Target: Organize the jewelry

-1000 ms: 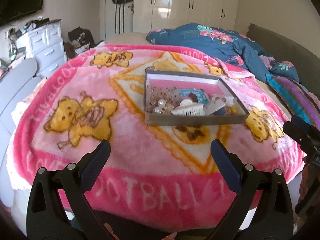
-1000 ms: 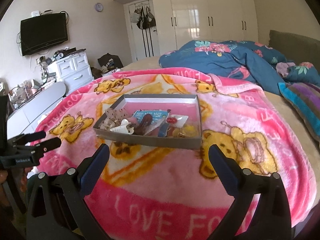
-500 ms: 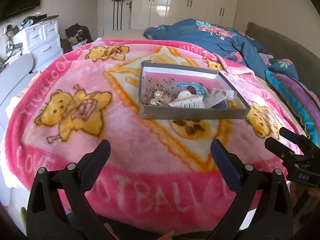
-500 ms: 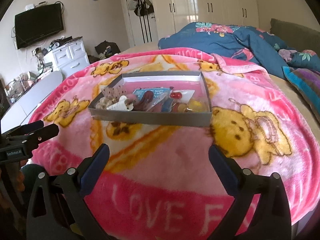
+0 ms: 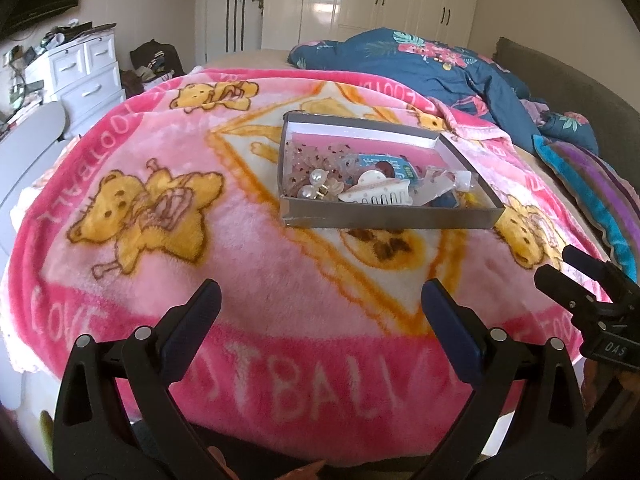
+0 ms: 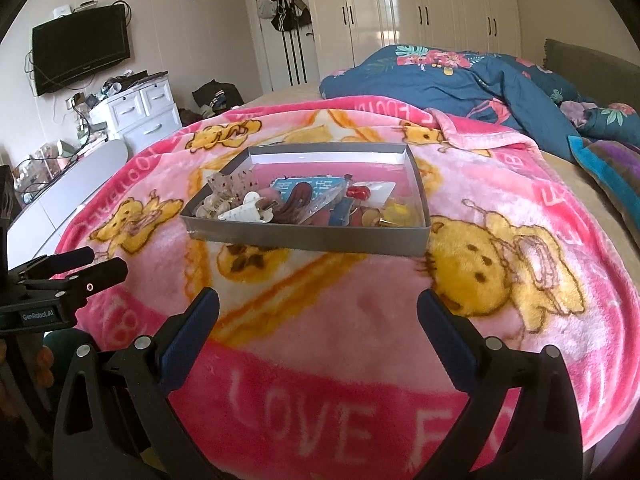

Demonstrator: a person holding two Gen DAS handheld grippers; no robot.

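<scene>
Both hand-held grippers (image 5: 320, 300) (image 6: 318, 304) have neared the tray (image 5: 384, 222)

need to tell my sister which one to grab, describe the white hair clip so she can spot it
On the pink blanket sits a grey tray. The hair clip lies at its near edge, beside the pearls: the only white piece with comb teeth.

A home bedroom: a bed (image 6: 592, 168) under a pink teddy-bear blanket (image 6: 360, 320), white wardrobes (image 6: 420, 12), a wall-mounted television (image 6: 80, 48), a white dresser (image 6: 136, 112)
</scene>
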